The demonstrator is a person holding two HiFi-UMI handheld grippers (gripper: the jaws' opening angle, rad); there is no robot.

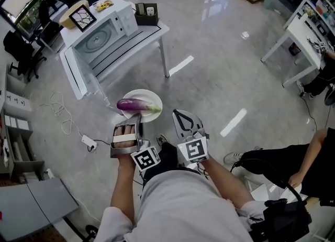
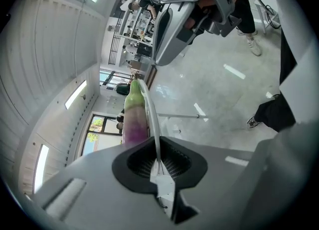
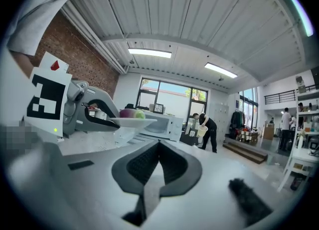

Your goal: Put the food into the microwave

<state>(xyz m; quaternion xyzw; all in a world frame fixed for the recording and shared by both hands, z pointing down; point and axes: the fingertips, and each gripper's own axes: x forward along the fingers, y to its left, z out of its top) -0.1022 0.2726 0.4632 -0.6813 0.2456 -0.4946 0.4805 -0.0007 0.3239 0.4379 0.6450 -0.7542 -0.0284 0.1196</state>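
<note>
1. Eggplant point(image 1: 137, 105): purple with a green stem end, lying on its side on a white plate point(image 1: 153, 98). The plate is up in the air over the floor point(image 1: 209, 52), not resting on anything.
2. Left gripper point(image 1: 137, 116): its fingers point(image 2: 94, 184) are pinched on the near rim of the plate. The left gripper view shows the rim edge-on, running straight into the narrow gap between the pads. The eggplant lies just beyond the pads.
3. Right gripper point(image 1: 181, 114): just beside the plate on its right, and not touching it. Its fingers point(image 3: 94, 179) are drawn together with nothing between them.
4. Microwave point(image 1: 102, 34): white, well apart from the plate, up and left of it in the head view. Its door point(image 1: 73, 76) is swung wide open and the round turntable shows inside. A tan and black framed item sits on top.
5. Surface point(image 1: 157, 29): a white table carrying the microwave, with a black box point(image 1: 146, 13) at its far corner.
6. Floor: pale and glossy. A white power strip point(image 1: 89, 142) and a loose cord lie left of the grippers.
7. Background: a person point(image 3: 207, 127) in dark clothes bends over beyond the microwave, seen in the right gripper view.
</note>
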